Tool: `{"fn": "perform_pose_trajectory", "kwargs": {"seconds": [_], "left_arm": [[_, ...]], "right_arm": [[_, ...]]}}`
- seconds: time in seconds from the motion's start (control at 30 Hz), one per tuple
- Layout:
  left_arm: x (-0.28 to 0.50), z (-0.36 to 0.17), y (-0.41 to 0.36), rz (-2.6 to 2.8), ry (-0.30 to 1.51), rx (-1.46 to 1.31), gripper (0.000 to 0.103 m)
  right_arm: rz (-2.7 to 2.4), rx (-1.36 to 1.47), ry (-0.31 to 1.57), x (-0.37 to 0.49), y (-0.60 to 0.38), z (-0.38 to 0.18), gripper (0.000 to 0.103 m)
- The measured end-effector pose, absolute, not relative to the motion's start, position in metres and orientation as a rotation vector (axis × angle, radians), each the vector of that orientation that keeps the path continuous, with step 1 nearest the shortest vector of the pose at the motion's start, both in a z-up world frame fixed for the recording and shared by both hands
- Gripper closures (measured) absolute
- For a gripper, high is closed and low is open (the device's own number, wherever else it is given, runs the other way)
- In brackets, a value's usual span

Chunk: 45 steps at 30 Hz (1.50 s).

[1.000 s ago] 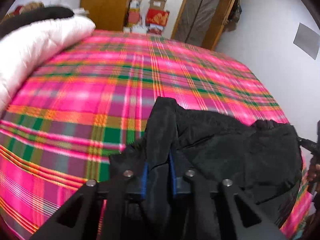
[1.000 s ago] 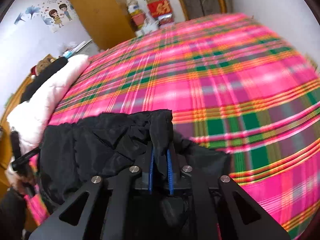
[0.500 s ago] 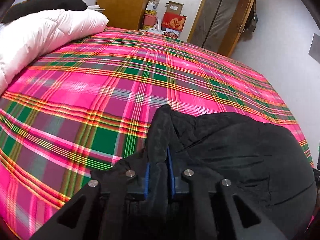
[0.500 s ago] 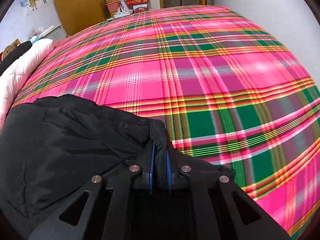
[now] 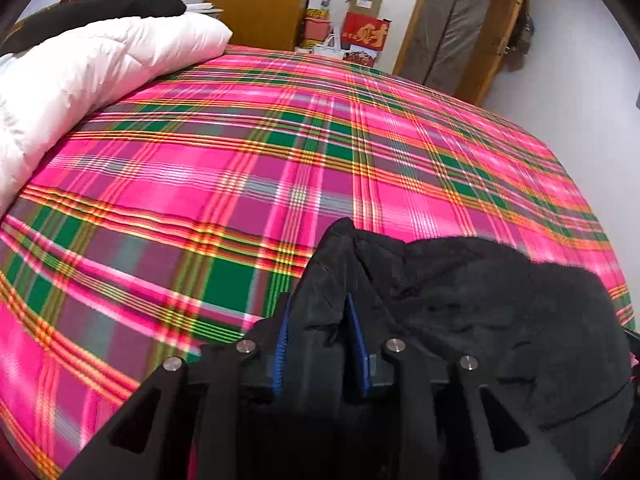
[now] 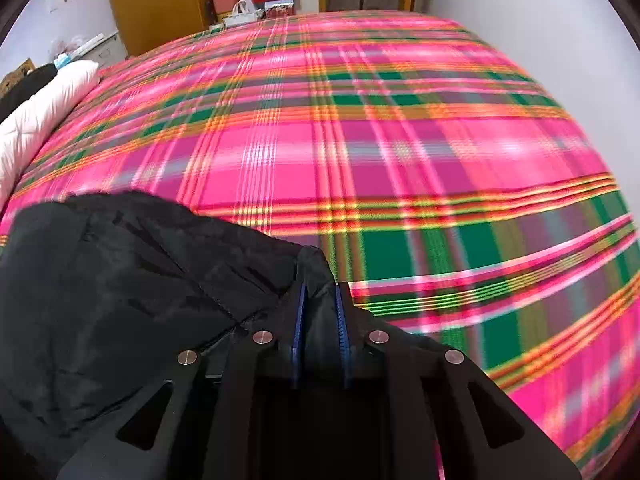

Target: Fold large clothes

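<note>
A large black padded jacket lies bunched at the near edge of a bed with a pink and green plaid cover. My left gripper is shut on a fold of the jacket's left end, black cloth pinched between its blue pads. In the right wrist view the jacket spreads to the left, and my right gripper is shut on a fold of its right end over the plaid cover. Both held edges stand up from the bed.
A white duvet with a dark garment on it lies along the bed's left side; it also shows in the right wrist view. Beyond the bed are a wooden wardrobe, red boxes and a door.
Both grippers have moved forward over the bed with the jacket still held. The jacket has been drawn further onto the plaid cover and lies lower and flatter.
</note>
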<state>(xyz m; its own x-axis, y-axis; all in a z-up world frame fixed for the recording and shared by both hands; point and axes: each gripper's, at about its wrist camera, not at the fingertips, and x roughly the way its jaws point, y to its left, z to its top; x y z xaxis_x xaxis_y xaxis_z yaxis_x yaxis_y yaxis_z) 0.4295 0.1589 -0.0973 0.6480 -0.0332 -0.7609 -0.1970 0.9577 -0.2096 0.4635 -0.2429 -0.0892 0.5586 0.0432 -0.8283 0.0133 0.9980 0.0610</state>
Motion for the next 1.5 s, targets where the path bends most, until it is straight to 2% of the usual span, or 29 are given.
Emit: {"fn": "perform_pose_trajectory", "kwargs": {"seconds": [0.17, 0.23, 0.3, 0.47, 0.63, 0.7, 0.8, 1.17, 1.5], "left_arm": [[0.414, -0.059, 0.172, 0.102, 0.844, -0.321, 0.071], [0.398, -0.032, 0.175, 0.101, 0.773, -0.332, 0.072], [0.381, -0.009, 0.173, 0.094, 0.7, -0.354, 0.072], [0.342, 0.021, 0.11, -0.082, 0.608, -0.32, 0.07], [0.364, -0.025, 0.022, -0.261, 0.744, -0.121, 0.07], [0.389, -0.054, 0.013, -0.238, 0.838, -0.092, 0.069], [0.413, -0.076, 0.021, -0.195, 0.878, -0.133, 0.069], [0.434, -0.108, 0.015, -0.165, 0.879, -0.146, 0.069], [0.433, -0.111, 0.01, -0.142, 0.881, -0.12, 0.069]], "right_arm": [[0.041, 0.157, 0.825, 0.425, -0.254, -0.021, 0.08], [0.088, 0.189, 0.757, 0.403, -0.247, 0.006, 0.073], [0.151, 0.184, 0.725, 0.384, -0.228, 0.017, 0.057], [0.273, 0.09, 0.776, 0.362, -0.153, -0.007, 0.057], [0.226, 0.074, 0.881, 0.397, -0.132, -0.062, 0.057], [0.192, 0.055, 0.903, 0.415, -0.131, -0.07, 0.057], [0.172, 0.057, 0.977, 0.446, -0.132, -0.085, 0.057], [0.155, 0.044, 0.993, 0.472, -0.126, -0.113, 0.057], [0.144, 0.027, 0.998, 0.473, -0.122, -0.117, 0.057]]}}
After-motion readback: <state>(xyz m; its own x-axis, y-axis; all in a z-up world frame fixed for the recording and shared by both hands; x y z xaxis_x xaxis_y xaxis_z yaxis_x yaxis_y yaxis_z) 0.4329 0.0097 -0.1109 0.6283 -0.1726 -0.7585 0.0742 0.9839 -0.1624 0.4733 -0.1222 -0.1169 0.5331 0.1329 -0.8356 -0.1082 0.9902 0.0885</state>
